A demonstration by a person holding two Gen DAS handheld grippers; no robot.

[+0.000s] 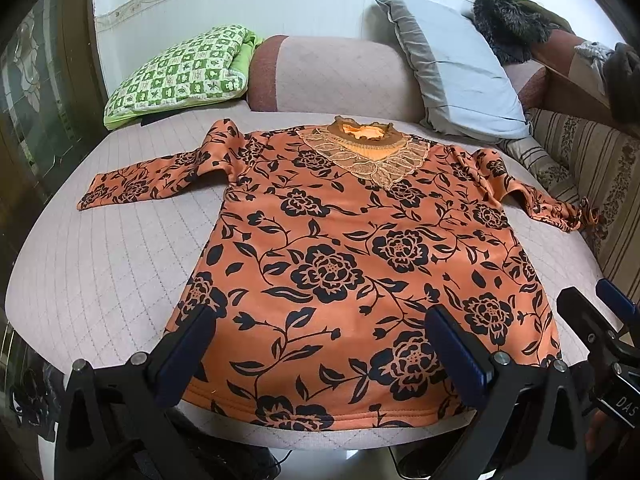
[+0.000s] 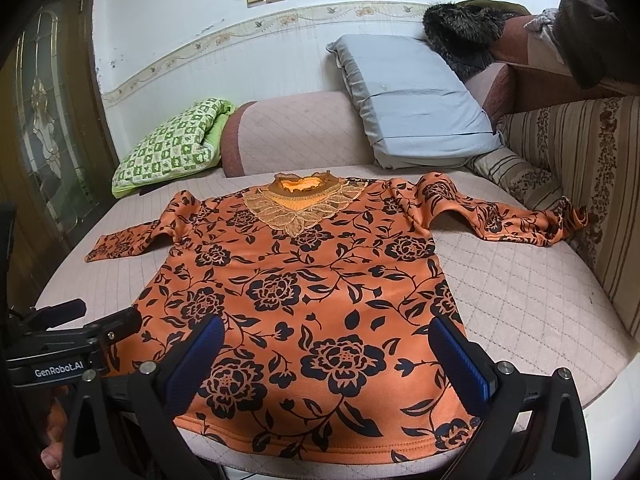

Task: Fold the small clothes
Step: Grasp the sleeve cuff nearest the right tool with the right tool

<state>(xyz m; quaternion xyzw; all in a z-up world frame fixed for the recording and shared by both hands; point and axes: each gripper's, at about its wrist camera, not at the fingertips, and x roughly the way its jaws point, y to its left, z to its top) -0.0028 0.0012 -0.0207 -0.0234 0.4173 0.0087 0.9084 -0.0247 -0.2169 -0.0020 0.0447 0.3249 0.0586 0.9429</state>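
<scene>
An orange long-sleeved top with black flowers point(image 1: 340, 264) lies flat, front up, on a quilted pink cushion point(image 1: 112, 264), collar at the far side, both sleeves spread out. It also shows in the right wrist view point(image 2: 304, 292). My left gripper point(image 1: 320, 356) is open and empty, its fingers over the hem near the left corner. My right gripper point(image 2: 326, 364) is open and empty above the hem's right part. The right gripper also shows at the right edge of the left wrist view point(image 1: 600, 320), and the left gripper at the left edge of the right wrist view point(image 2: 80, 324).
A green checked pillow point(image 1: 180, 72) and a grey pillow point(image 1: 452, 64) lean at the back of the sofa. A striped sofa back point(image 1: 592, 184) runs along the right, touching the right sleeve's cuff. A dark furry garment point(image 1: 508, 20) lies on top. A glass door point(image 2: 44, 128) stands at the left.
</scene>
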